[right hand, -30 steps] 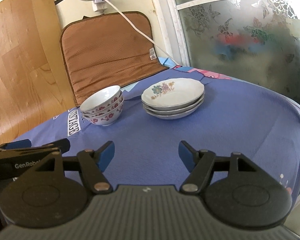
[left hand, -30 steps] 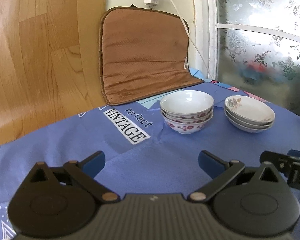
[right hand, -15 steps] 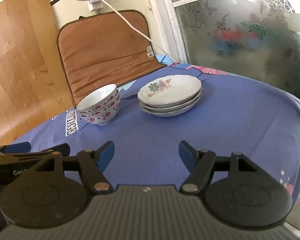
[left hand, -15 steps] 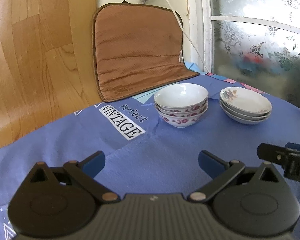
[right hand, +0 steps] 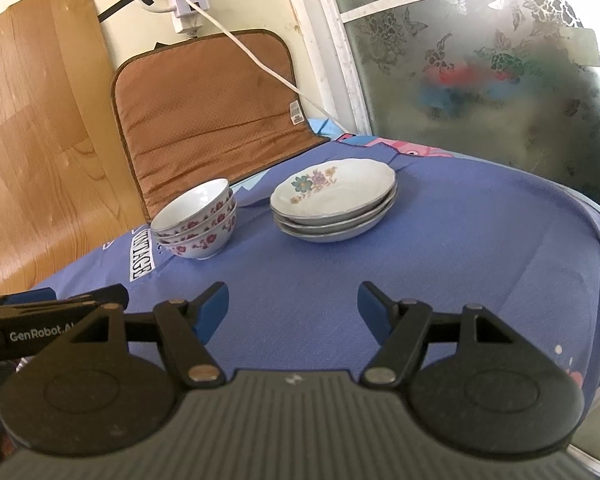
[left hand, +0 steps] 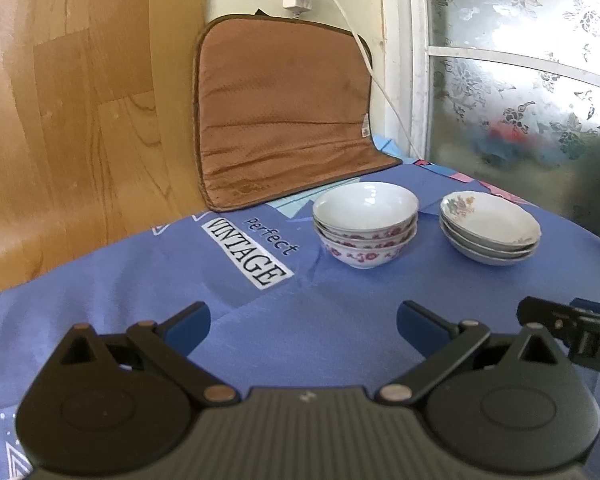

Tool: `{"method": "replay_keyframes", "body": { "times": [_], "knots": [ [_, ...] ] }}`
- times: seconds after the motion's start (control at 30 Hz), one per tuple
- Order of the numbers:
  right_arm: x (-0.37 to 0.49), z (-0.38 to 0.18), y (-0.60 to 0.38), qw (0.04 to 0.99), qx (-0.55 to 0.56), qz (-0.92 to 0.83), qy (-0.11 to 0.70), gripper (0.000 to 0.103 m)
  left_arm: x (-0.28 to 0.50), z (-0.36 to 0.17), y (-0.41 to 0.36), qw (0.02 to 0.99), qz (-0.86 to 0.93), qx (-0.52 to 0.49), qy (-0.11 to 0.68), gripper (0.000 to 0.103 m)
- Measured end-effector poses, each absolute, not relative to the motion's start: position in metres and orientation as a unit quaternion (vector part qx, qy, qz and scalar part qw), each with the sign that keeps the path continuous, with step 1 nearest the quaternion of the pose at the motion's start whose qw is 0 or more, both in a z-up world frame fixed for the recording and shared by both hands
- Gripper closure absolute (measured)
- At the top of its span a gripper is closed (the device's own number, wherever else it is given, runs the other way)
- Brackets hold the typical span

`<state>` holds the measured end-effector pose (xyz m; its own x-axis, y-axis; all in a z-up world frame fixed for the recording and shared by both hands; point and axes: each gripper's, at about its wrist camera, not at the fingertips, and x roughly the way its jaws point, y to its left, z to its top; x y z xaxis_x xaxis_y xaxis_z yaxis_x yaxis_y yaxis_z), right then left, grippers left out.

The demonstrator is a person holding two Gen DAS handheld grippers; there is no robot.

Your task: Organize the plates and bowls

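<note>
A stack of three white bowls with red flowers (left hand: 365, 224) (right hand: 198, 219) stands on the blue tablecloth (left hand: 320, 312). To its right stands a stack of three shallow floral plates (left hand: 489, 227) (right hand: 334, 200). My left gripper (left hand: 303, 322) is open and empty, low over the cloth, well short of the bowls. My right gripper (right hand: 293, 307) is open and empty, well short of the plates. Each gripper's side shows at the edge of the other's view.
A brown cushion (left hand: 284, 116) (right hand: 208, 108) leans against the wall behind the dishes. A white power cable (right hand: 260, 64) hangs across it. Frosted glass (right hand: 480, 60) is at the right. The table edge (right hand: 596, 232) drops off on the right.
Both grippers have drawn slightly back and shifted; the dishes look a little farther away. Bowls and plates have not moved. Both jaws stay open.
</note>
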<state>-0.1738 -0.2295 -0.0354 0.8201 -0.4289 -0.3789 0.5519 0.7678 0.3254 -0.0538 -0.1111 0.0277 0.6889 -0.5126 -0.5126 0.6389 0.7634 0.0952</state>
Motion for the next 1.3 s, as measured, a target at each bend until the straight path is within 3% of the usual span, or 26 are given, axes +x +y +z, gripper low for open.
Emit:
{"method": "replay_keyframes", "body": {
  "times": [0.87, 1.3],
  "knots": [
    [-0.1747, -0.0374, -0.2325, 0.928, 0.220, -0.263, 0.145, 0.029, -0.0535, 0.0275, -0.1043, 0.907, -0.338, 0.102, 0.228, 0.000],
    [-0.1729, -0.0405, -0.2329, 0.927, 0.223, -0.263, 0.148, 0.027, -0.0549, 0.0228, -0.1116, 0.906, -0.316, 0.140, 0.246, 0.000]
  ]
}}
